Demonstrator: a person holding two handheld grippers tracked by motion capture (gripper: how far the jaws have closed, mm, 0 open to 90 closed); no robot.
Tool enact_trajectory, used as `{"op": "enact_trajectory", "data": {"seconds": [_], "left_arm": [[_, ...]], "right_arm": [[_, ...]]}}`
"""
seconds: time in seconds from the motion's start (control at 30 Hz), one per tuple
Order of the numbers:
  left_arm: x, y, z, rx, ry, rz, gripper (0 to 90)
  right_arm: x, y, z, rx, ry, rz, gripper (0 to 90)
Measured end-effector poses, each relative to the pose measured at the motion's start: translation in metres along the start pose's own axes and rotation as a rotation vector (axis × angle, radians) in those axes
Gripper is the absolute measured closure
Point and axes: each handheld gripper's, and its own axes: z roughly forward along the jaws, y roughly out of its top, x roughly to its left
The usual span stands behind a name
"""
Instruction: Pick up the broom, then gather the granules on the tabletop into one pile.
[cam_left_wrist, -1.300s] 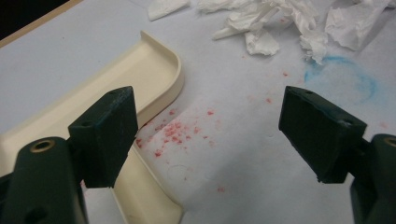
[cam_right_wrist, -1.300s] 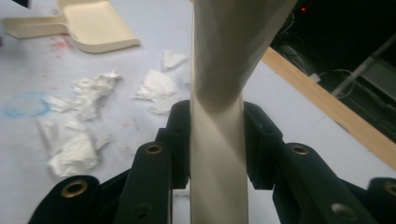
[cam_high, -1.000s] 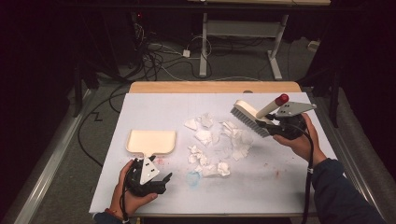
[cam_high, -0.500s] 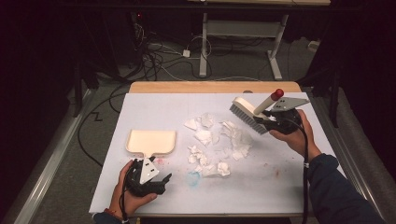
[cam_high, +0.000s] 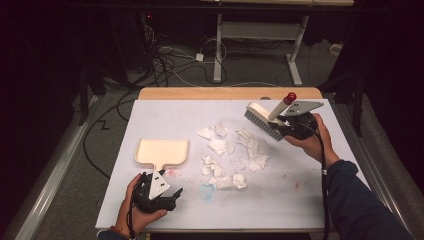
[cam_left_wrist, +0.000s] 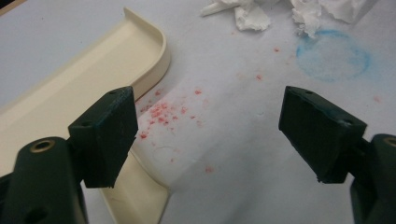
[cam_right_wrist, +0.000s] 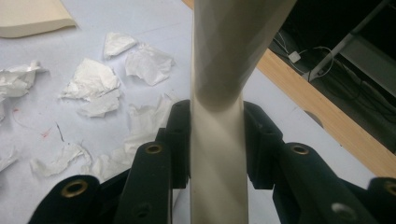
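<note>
change: right gripper (cam_high: 284, 125) with the brush (cam_high: 263, 119) has slid in from the far right corner toward the paper scraps (cam_high: 227, 150), a touch lower than a second ago; left gripper (cam_high: 159, 196) has not moved.
right gripper: jaws narrow, clamped on the cream brush handle (cam_right_wrist: 217, 140), which runs straight up between the pads in the right gripper view; red-tipped handle end (cam_high: 290, 96) sticks up and back.
brush: held off the desk (cam_high: 165, 112), bristles facing down and left, head just beside the right edge of the scrap pile, not yet in contact as far as I can tell.
left gripper: jaws wide, nothing between them; rests near the front edge of the desk, just at the dustpan handle (cam_left_wrist: 140, 196).
dustpan: cream dustpan (cam_high: 161, 151) lies flat on the desk, left of the scraps, open mouth away from the person, apart from the pile.
scraps: crumpled white bits scattered mid-desk, none in the pan.
meaning: judged as approach to the first sweep; sweeping not started, pan ungripped.
</note>
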Motion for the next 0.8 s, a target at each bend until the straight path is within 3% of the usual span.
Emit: {"op": "enact_trajectory", "data": {"seconds": [0.23, 0.4, 0.53, 0.57, 0.63, 0.8], "left_arm": [[0.000, 0.000, 0.001, 0.006, -0.004, 0.002, 19.0], [-0.001, -0.001, 0.001, 0.013, -0.007, -0.020, 19.0], [0.000, 0.000, 0.000, 0.011, -0.001, 0.004, 19.0], [-0.001, 0.000, 0.000, 0.013, -0.002, -0.007, 19.0], [-0.002, 0.000, 0.000, 0.006, 0.001, 0.005, 19.0], [-0.005, -0.006, -0.001, 0.029, -0.016, -0.007, 19.0]], "right_arm": [[-0.009, 0.007, 0.016, 0.031, -0.013, -0.018, 68.6], [-0.019, 0.019, 0.040, 0.069, -0.032, -0.043, 68.6], [-0.023, 0.032, 0.064, 0.087, -0.050, -0.076, 68.5], [-0.022, 0.037, 0.076, 0.084, -0.062, -0.098, 68.5], [-0.021, 0.038, 0.081, 0.082, -0.062, -0.101, 68.6], [-0.008, 0.037, 0.108, 0.142, -0.030, -0.153, 68.6]]}}
